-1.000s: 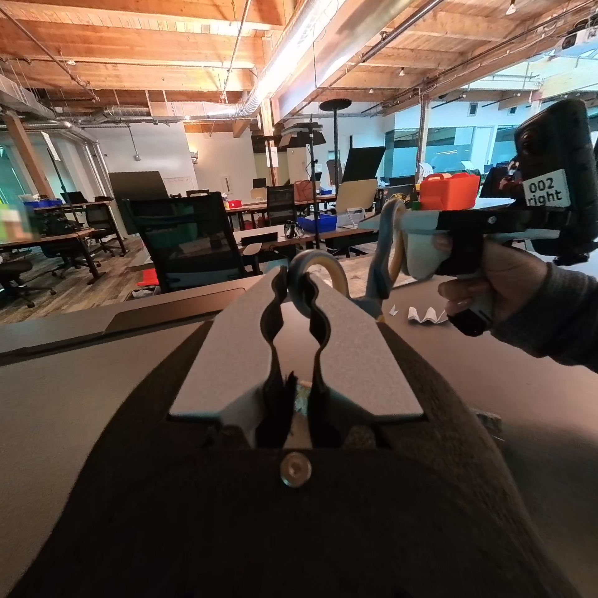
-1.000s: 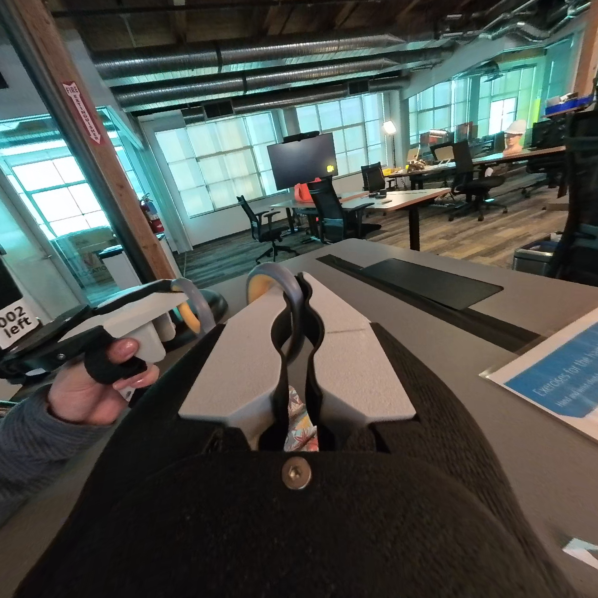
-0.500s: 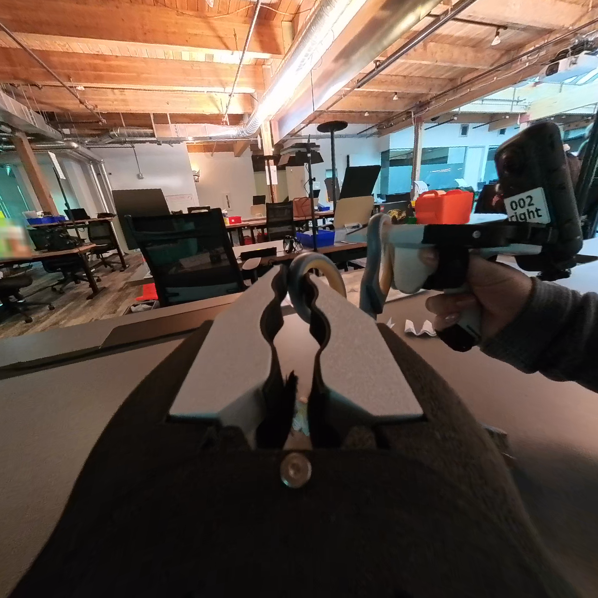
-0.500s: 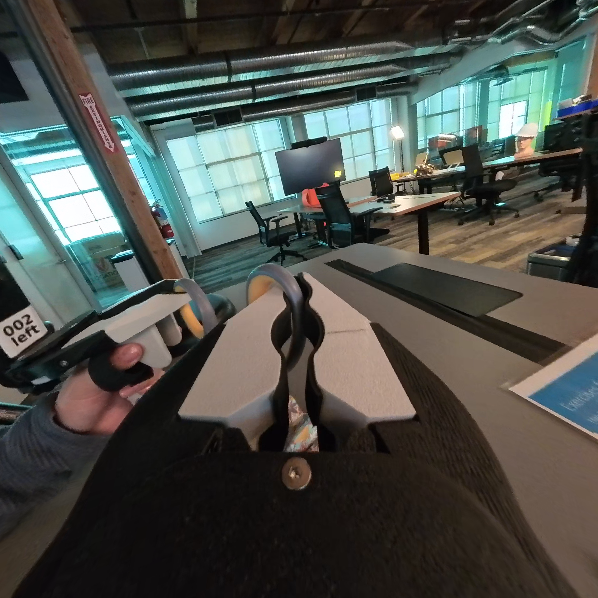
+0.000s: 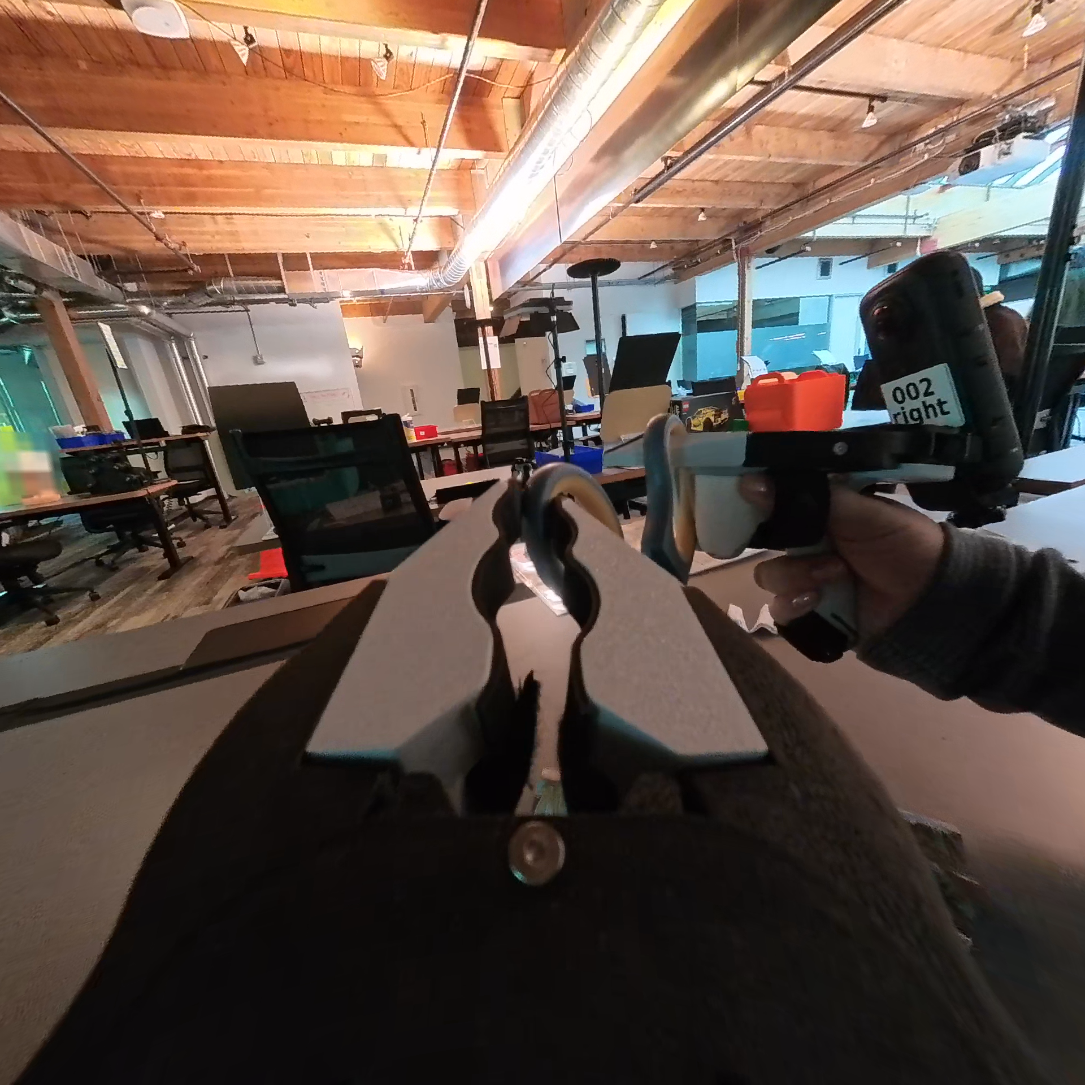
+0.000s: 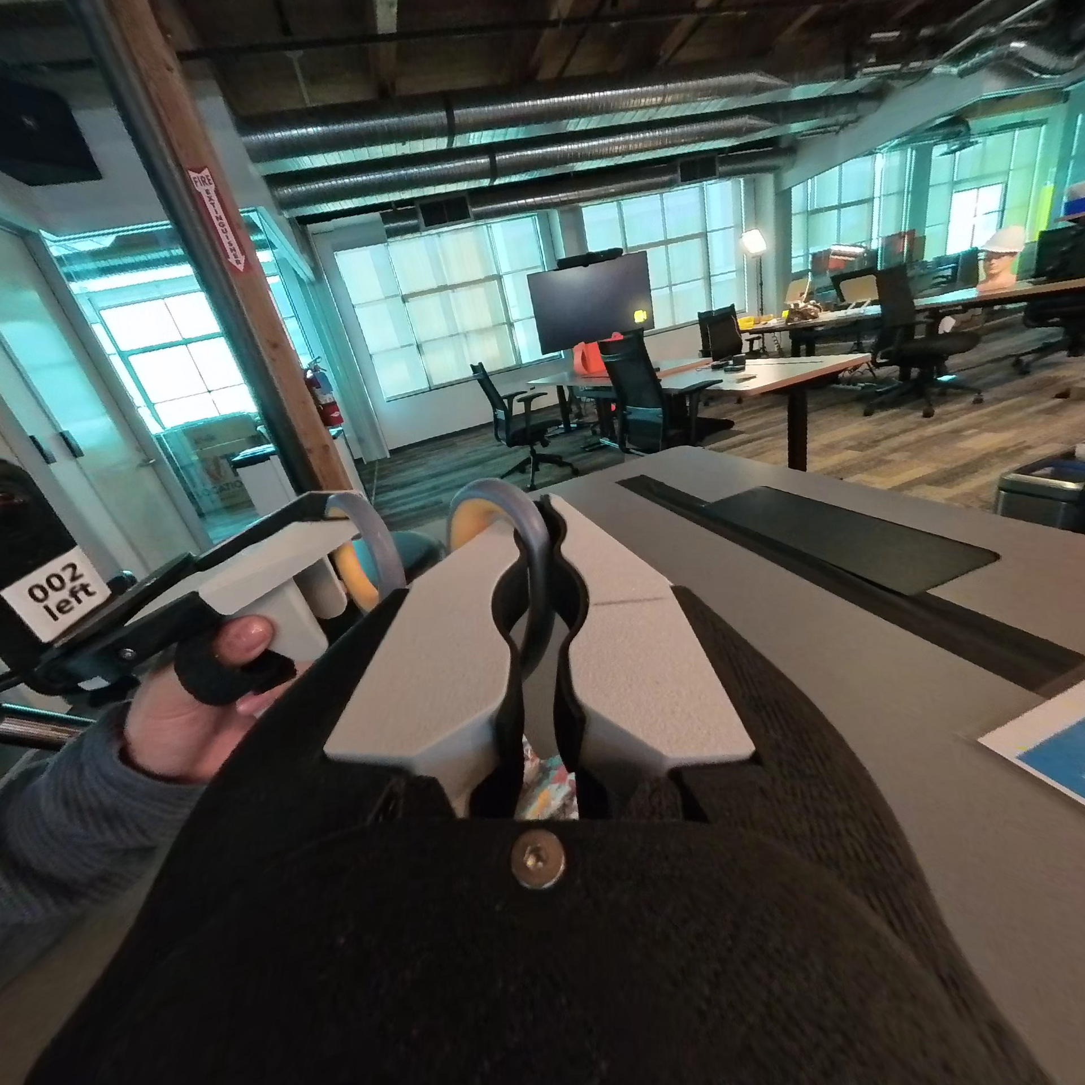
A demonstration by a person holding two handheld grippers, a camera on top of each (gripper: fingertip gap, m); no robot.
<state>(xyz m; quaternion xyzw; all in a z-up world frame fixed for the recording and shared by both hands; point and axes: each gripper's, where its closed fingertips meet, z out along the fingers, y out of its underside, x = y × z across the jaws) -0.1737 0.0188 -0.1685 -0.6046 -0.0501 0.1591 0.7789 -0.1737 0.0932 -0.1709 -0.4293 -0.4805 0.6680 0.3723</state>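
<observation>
My left gripper [image 5: 540, 499] is shut on a grey loop handle with a yellow inner lining [image 5: 572, 499], like one ring of a pair of scissors. My right gripper [image 6: 549, 514] is shut on a matching grey and yellow loop handle [image 6: 511, 522]. Both are held in the air above a grey table [image 6: 763, 593], close side by side. The right gripper [image 5: 649, 464] and its loop [image 5: 666, 505] show just right of the left one. The left gripper [image 6: 320, 508] and its loop [image 6: 373, 546] show just left of the right one. What hangs below the loops is hidden.
A black inset panel [image 6: 845, 540] runs across the table. A blue and white sheet [image 6: 1045, 757] lies at its right edge. White paper scraps [image 5: 757, 616] lie on the table. A black office chair [image 5: 329, 493] stands behind it. A colourful patterned piece [image 6: 546, 787] shows below the right fingers.
Both grippers have tilted up a little and the right one has drawn slightly closer to the left. Each stays shut on its loop handle.
</observation>
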